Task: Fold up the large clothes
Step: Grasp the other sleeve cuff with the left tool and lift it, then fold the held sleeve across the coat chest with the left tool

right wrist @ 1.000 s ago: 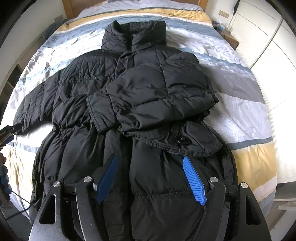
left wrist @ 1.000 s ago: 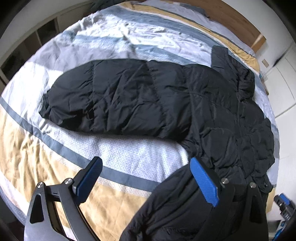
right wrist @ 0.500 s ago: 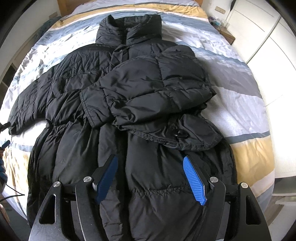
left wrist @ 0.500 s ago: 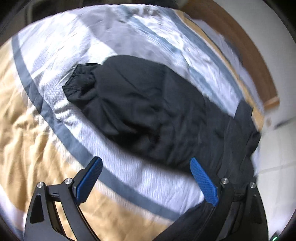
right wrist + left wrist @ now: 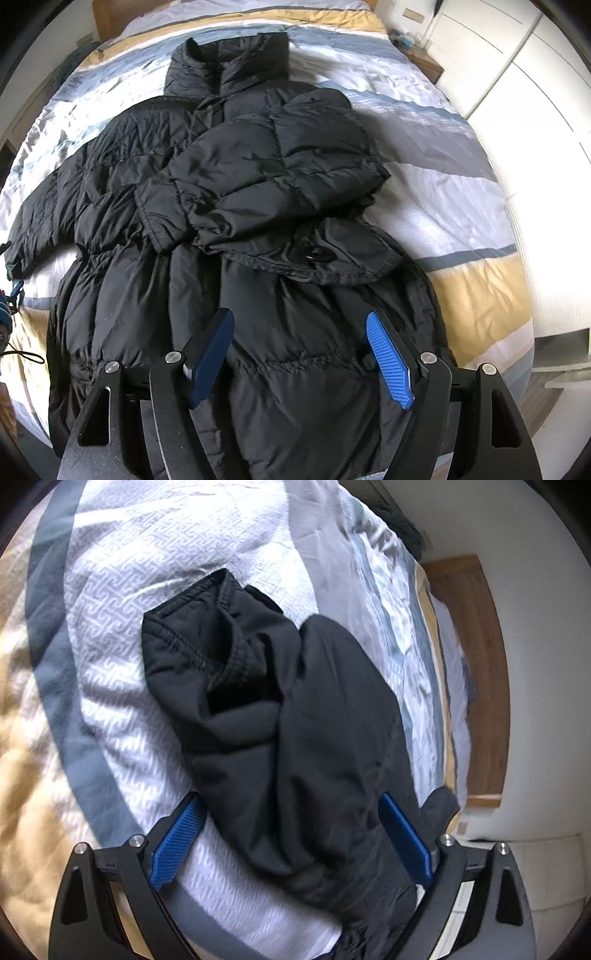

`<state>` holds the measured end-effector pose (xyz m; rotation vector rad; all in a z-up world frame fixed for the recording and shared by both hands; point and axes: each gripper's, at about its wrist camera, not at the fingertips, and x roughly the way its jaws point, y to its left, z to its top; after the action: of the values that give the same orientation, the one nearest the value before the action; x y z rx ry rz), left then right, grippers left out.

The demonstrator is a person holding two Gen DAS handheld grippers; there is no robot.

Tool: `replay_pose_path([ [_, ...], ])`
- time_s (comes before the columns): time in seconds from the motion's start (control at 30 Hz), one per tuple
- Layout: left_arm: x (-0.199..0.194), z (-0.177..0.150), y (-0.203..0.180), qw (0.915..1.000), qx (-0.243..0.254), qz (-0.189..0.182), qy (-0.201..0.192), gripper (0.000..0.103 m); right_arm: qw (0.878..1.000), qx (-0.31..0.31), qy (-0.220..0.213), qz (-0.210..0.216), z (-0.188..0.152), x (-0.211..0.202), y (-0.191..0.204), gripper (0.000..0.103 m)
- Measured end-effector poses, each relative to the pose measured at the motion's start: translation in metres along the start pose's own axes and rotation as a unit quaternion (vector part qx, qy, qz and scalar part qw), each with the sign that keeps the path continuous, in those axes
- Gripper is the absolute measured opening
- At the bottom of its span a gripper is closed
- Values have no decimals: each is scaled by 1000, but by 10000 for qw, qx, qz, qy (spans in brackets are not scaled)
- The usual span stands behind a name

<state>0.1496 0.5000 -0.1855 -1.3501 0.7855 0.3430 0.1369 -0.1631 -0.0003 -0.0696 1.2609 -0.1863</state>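
Note:
A black puffer jacket (image 5: 229, 229) lies face up on the bed, collar at the far end. Its right sleeve (image 5: 266, 177) is folded across the chest. Its left sleeve (image 5: 288, 720) lies stretched out sideways, with the cuff (image 5: 195, 635) at the far end in the left wrist view. My left gripper (image 5: 291, 834) is open and low over this sleeve, one finger on each side of it. My right gripper (image 5: 299, 354) is open and hovers above the jacket's lower hem, holding nothing.
The bed cover (image 5: 461, 206) has white, grey, blue and mustard stripes. A wooden headboard (image 5: 476, 672) is at the far end. White wardrobe doors (image 5: 535, 74) and a small bedside table (image 5: 424, 59) stand on the right.
My left gripper has swung toward the outstretched sleeve and dropped close, so the sleeve now lies between its open fingers. The right gripper drew back slightly and stays open.

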Motion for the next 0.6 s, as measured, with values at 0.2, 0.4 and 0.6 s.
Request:
replay_pose_path([
  [0.2,2,11,5,9992,-177,-367,-56,94,9999,72,97,-45,-9,4,-1,73],
  [0.4,-1,13,12,9977,-359,-576,-32,81,9998,-104,130,-98,-14,2,9,73],
  [0.6,-8,8,16,9962,-497,-711,-43,55,9998,-21,-70,-186,-12,-17,0,73],
])
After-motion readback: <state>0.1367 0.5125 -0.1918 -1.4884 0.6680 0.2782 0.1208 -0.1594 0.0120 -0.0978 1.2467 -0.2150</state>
